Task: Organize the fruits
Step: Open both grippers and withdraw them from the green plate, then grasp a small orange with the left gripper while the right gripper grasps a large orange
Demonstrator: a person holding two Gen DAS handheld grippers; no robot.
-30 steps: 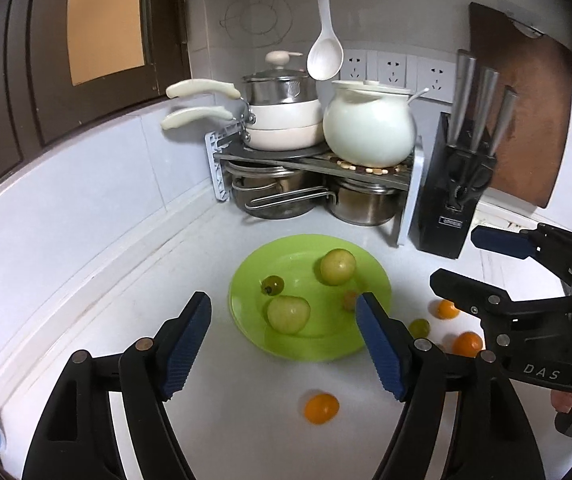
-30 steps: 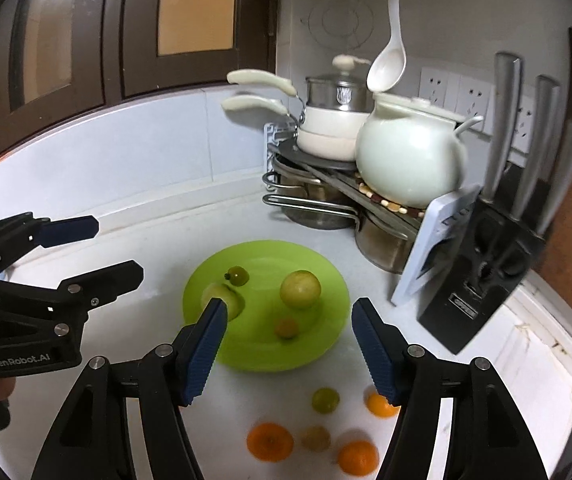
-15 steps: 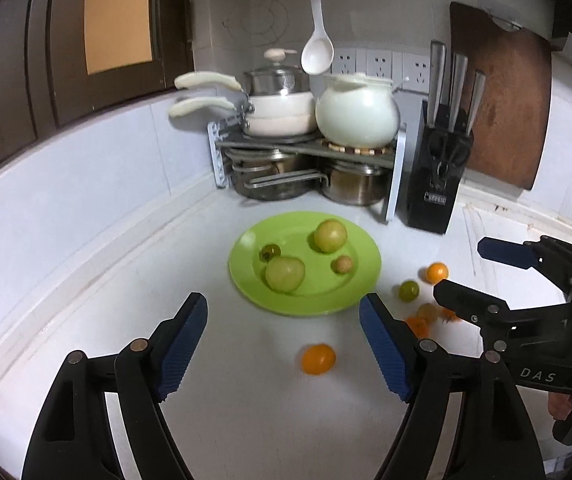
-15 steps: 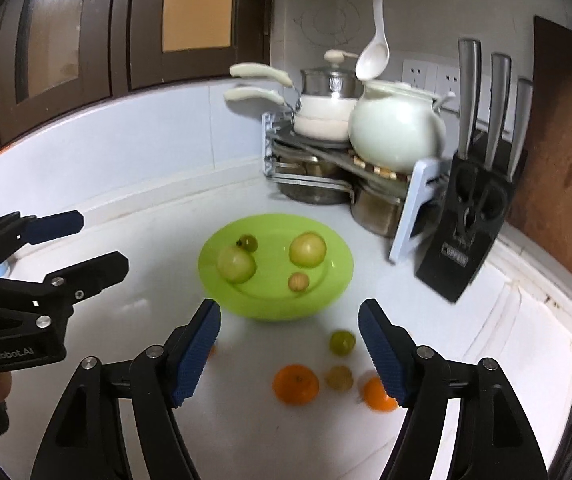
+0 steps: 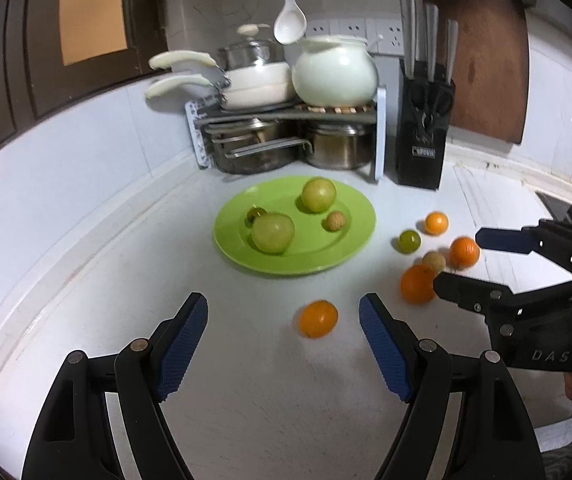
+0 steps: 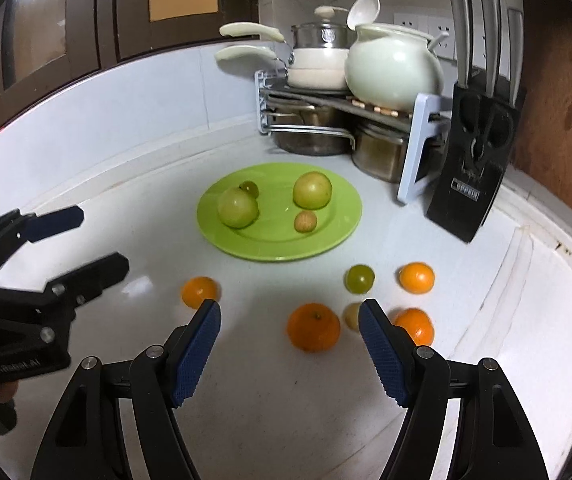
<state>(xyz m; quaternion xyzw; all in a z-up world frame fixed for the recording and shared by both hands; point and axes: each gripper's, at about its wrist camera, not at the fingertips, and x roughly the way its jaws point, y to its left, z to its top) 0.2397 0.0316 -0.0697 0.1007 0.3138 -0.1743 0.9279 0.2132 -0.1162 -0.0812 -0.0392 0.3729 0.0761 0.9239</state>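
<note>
A green plate (image 5: pixel 350 216) (image 6: pixel 338 208) on the white counter holds two green apples (image 5: pixel 273 233) (image 6: pixel 312 189), a small dark-green fruit (image 5: pixel 255 213) and a small tan fruit (image 5: pixel 335 221). Loose on the counter lie several oranges (image 5: pixel 318 318) (image 6: pixel 313 326), a small green fruit (image 5: pixel 409 241) (image 6: pixel 359 278) and a tan fruit (image 5: pixel 434 261). My left gripper (image 5: pixel 284 340) is open and empty, just short of the nearest orange. My right gripper (image 6: pixel 290 344) is open and empty, with an orange just ahead between its fingers.
A pot rack (image 5: pixel 286 120) with pans and a white ceramic pot (image 5: pixel 334 74) stands in the back corner. A black knife block (image 5: pixel 424 128) and a wooden cutting board (image 5: pixel 482 56) stand to its right. A ladle (image 5: pixel 290 20) hangs above.
Both grippers have pulled back from the plate towards the counter's front, so the loose fruits now lie ahead of them. Both stayed open and empty.
</note>
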